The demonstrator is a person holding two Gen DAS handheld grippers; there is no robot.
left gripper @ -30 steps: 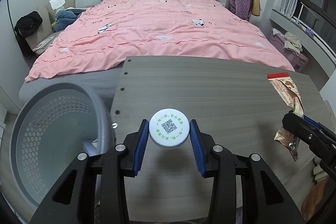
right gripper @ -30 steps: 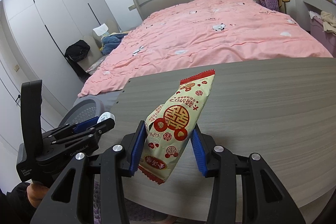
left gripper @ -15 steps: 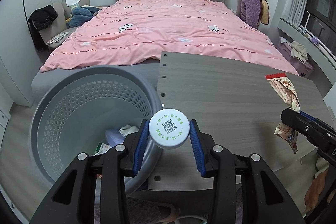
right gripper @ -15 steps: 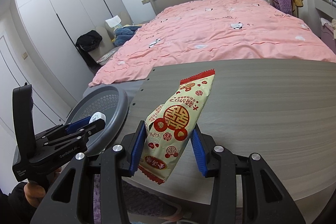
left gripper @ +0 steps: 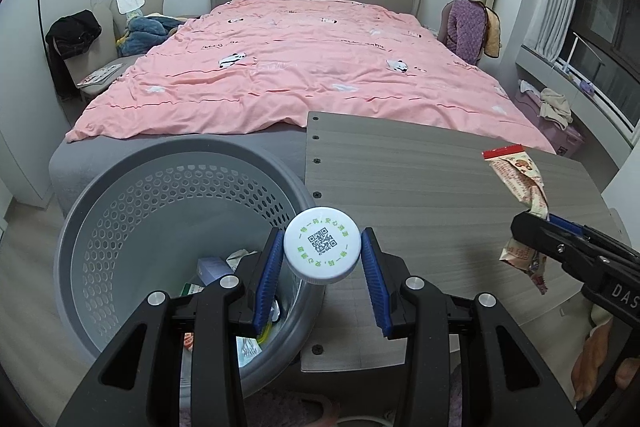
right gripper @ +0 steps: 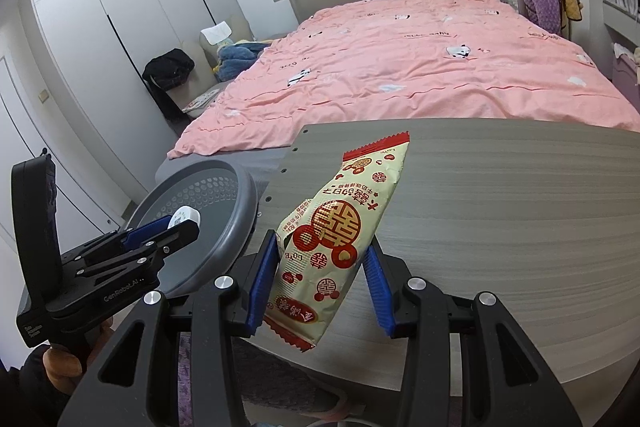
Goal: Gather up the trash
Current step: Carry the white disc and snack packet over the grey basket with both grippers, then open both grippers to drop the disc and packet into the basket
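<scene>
Two tools | left tool clamps bottle | right tool clamps wrapper

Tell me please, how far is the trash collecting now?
Done: some trash already lies in the grey basket. In hand: the left gripper holds a white bottle cap at the basket's rim, and the right gripper holds a snack wrapper over the table. Left: dropping both in.

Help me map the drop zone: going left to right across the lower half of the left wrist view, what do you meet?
Grey perforated basket → white bottle cap held in the left gripper → wood-grain tabletop → red-and-cream snack wrapper held in the right gripper.
</scene>
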